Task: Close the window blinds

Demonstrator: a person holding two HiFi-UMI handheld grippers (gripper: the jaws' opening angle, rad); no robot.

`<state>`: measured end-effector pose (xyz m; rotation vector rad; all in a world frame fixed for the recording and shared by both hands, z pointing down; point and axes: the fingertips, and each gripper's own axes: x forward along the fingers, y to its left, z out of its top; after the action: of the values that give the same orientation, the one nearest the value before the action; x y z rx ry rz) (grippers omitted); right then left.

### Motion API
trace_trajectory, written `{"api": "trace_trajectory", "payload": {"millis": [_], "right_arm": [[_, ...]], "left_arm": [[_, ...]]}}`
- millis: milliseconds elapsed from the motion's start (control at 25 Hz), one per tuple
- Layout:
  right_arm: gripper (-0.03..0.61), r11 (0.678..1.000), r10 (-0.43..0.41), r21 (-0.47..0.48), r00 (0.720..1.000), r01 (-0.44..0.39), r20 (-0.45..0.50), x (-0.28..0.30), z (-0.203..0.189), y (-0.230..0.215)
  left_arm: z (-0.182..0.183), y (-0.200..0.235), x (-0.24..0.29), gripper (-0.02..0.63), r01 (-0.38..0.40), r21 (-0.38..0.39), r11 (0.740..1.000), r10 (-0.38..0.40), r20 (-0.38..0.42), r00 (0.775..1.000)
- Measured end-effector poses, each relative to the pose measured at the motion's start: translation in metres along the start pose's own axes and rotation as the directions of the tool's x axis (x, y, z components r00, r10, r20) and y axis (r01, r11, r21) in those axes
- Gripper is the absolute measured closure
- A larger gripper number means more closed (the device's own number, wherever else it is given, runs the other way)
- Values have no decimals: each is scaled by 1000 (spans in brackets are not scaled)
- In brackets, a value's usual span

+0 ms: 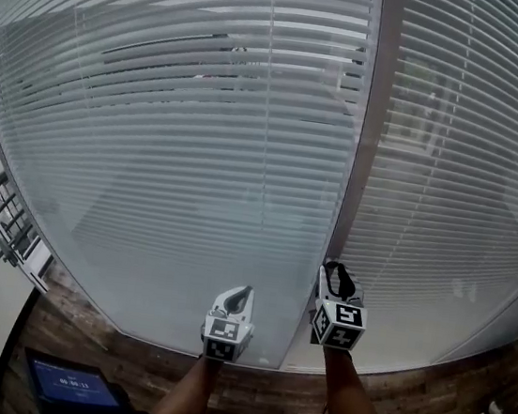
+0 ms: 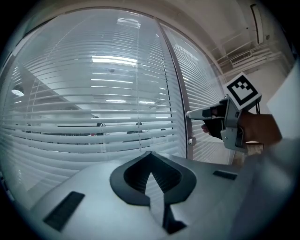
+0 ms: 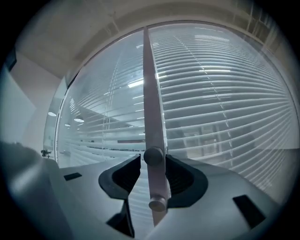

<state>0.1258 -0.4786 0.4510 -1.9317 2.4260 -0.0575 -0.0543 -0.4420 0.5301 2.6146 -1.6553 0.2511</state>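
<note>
**Supervisor:** How are the blinds standing?

**Inspector:** Taking the frame post (image 1: 370,121) as reference, the left blind (image 1: 157,122), left of the post, is hanging fully lowered behind the glass. Its slats are lying only part tilted, and the room beyond is showing through the gaps. The right blind (image 1: 461,181), right of the post, is looking tighter, though shapes are showing through it as well.

**Supervisor:** And the grippers?

**Inspector:** The right gripper (image 1: 336,270) is sitting against the post, low down. Its jaws are standing wide with the upper knob (image 3: 153,155) between them, and the pads are not appearing to press on it. A lower knob (image 3: 158,203) is sitting just beneath it on the same post. The left gripper (image 1: 240,292) is hanging just left of the post, jaws drawn together on nothing.

**Supervisor:** Progress?

**Inspector:** I am judging the task unfinished, since neither blind is fully shut. What is remaining is gripping the knob and turning it until the slats overlap. Which blind that knob drives, I cannot tell.
</note>
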Motion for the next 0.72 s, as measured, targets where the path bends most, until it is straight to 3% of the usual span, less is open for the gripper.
{"api": "trace_trajectory", "payload": {"millis": [400, 480, 720], "right_arm": [[451, 998, -31, 52, 999, 29, 39, 1, 6, -4], [453, 999, -29, 18, 999, 28, 42, 2, 5, -4], [453, 975, -59, -215, 998, 63, 27, -2, 14, 3]], "left_arm": [[-3, 2, 1, 620, -2, 7, 1000, 2, 8, 1000], [-4, 2, 1, 620, -3, 8, 1000, 2, 4, 1000], [-2, 1, 3, 620, -5, 20, 1000, 5, 7, 1000]]}}
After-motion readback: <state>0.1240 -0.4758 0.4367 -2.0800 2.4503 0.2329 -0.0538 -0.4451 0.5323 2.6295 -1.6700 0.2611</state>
